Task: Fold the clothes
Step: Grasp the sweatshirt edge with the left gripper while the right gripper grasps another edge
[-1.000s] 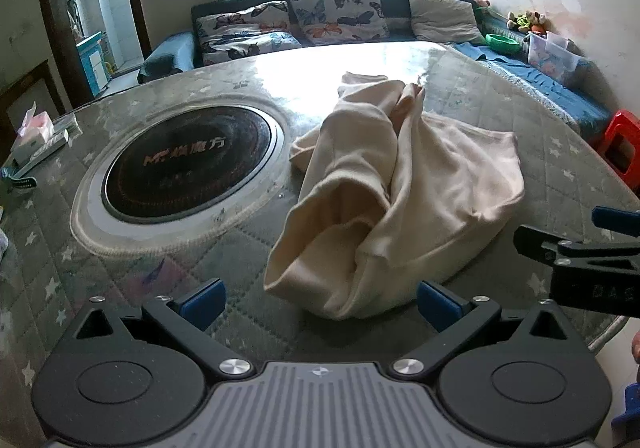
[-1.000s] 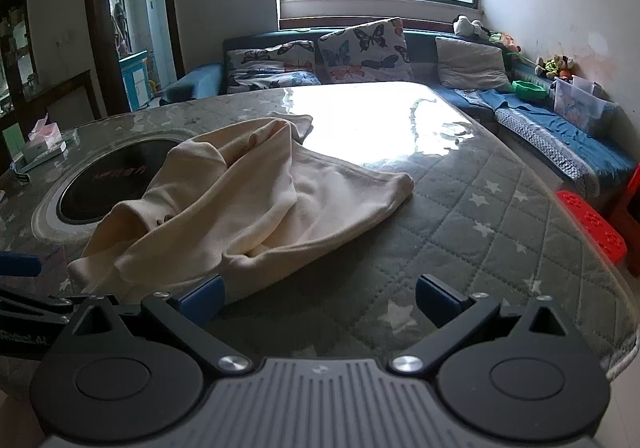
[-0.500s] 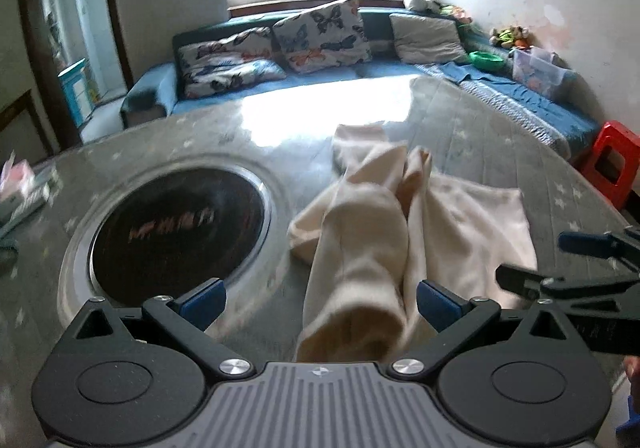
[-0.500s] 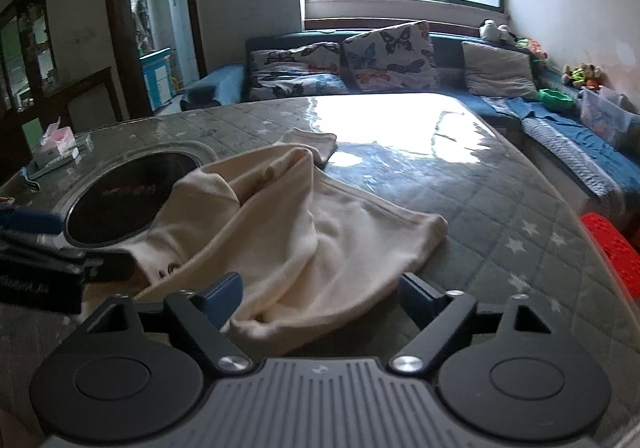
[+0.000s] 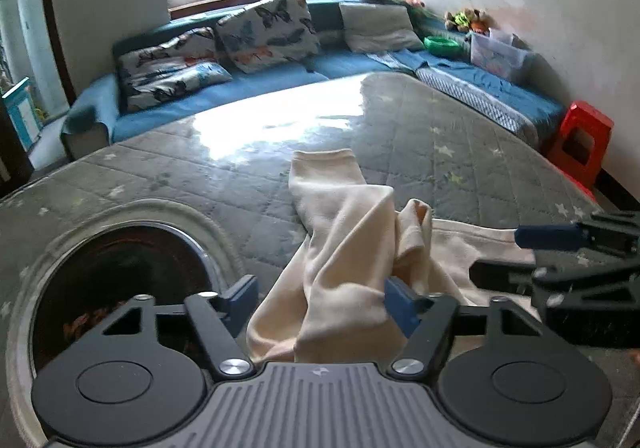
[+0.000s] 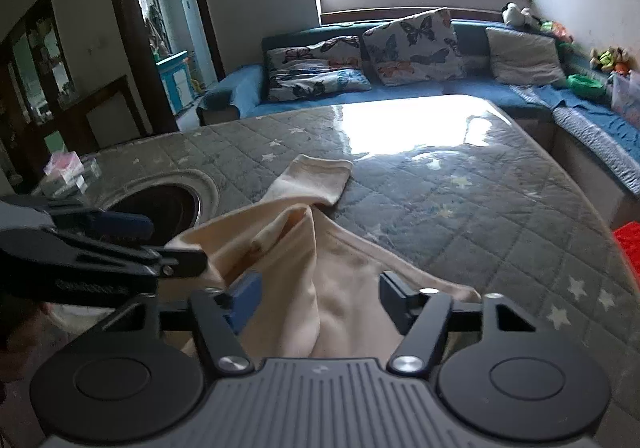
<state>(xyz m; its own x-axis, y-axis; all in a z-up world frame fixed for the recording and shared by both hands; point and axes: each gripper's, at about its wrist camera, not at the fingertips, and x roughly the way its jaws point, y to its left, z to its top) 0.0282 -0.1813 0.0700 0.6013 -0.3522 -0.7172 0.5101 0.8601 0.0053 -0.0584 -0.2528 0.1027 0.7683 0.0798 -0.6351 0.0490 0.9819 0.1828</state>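
Observation:
A crumpled cream garment lies on the quilted, star-patterned table cover, one sleeve stretched toward the far side. My left gripper hangs low over the garment's near edge. Its jaws are closing, with bunched cloth between the blue pads that is not clearly pinched. My right gripper is closing too, with a cloth fold between its pads. Each gripper shows in the other's view: the right gripper at the garment's right part, the left gripper at its left part.
A round black hob is set into the table left of the garment. A tissue box sits at the far left edge. A blue sofa with cushions runs behind the table. A red stool stands at the right.
Both grippers have moved forward and low onto the garment's near edge, and their jaws have narrowed from wide open. The cloth now lies between both pairs of pads.

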